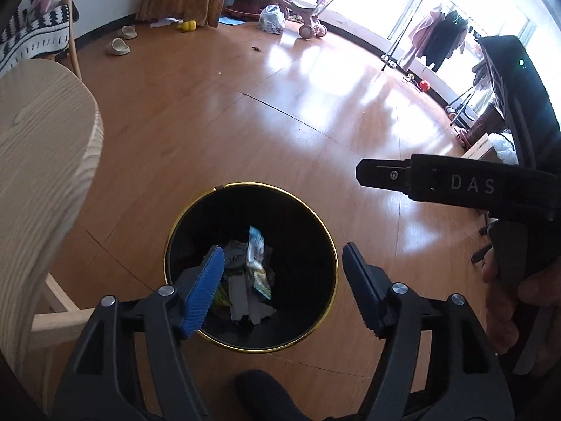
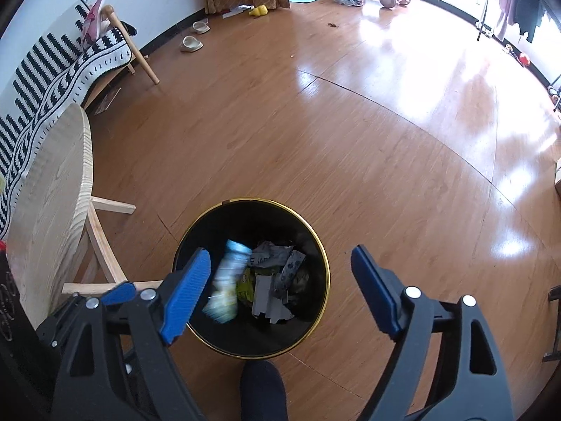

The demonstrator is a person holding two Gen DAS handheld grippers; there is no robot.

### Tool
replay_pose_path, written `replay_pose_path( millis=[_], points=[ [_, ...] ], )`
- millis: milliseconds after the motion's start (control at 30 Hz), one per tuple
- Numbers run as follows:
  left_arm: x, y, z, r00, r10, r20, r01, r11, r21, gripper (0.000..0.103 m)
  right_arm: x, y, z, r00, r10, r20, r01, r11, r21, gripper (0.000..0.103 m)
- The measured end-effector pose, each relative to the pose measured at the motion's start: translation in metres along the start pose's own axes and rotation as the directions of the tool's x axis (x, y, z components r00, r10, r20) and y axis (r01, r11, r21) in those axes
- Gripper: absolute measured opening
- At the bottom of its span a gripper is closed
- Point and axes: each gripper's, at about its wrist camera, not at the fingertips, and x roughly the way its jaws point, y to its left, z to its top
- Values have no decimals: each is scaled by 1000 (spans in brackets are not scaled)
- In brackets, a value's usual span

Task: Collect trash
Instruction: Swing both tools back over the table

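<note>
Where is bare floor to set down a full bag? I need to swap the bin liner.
Bare wood floor spreads beyond the black bin, toward the sunlit windows. Bare floor also lies right of the bin. Crowded: left of the bin, where the wooden table and its legs stand; slippers lie by the far wall.

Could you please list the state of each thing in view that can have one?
Left tool: open, holding nothing.
Right tool: open, holding nothing.
Trash bin: upright, lidless, partly filled with wrappers.
Blue-white wrapper: blurred, loose within the bin's opening, clear of both tools.
Wooden table: standing beside the bin.
</note>
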Motion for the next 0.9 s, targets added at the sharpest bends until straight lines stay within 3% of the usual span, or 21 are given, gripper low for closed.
replay_pose_path(
  millis=[67, 200, 333, 467, 533, 633, 733, 800, 833, 900],
  points=[
    [-9, 6, 0, 1000, 10, 10, -10, 1000, -18, 70, -3, 4, 2, 1000, 5, 9, -5, 1000, 1, 80],
    [-46, 27, -2, 996, 68, 61, -64, 995, -73, 84, -12, 31, 3, 999, 26, 32, -25, 999, -28, 80],
    [-98, 63, -8, 979, 163, 122, -146, 980, -136, 92, -22, 77, 4, 997, 62, 55, -57, 994, -92, 80],
    [-163, 113, -25, 945, 284, 164, -237, 937, -257, 92, -33, 152, -2, 989, 127, 76, -110, 973, -201, 84],
    [-195, 142, -39, 919, 354, 173, -284, 900, -330, 93, -35, 197, -10, 984, 166, 68, -143, 954, -265, 84],
    [-247, 193, -70, 866, 477, 152, -360, 804, -473, 93, -33, 259, -24, 977, 209, 43, -181, 918, -353, 85],
    [-296, 243, -115, 792, 601, 103, -419, 659, -625, 93, -28, 319, -38, 971, 238, -9, -219, 877, -429, 85],
    [-324, 276, -154, 712, 702, 18, -474, 499, -725, 93, -28, 355, -48, 966, 256, -26, -238, 849, -471, 85],
    [-332, 287, -169, 683, 730, -22, -484, 430, -762, 93, -28, 369, -52, 964, 263, -33, -245, 838, -488, 85],
    [-352, 319, -207, 643, 754, -134, -486, 266, -833, 93, -28, 408, -66, 958, 281, -56, -267, 804, -531, 85]
  ],
)
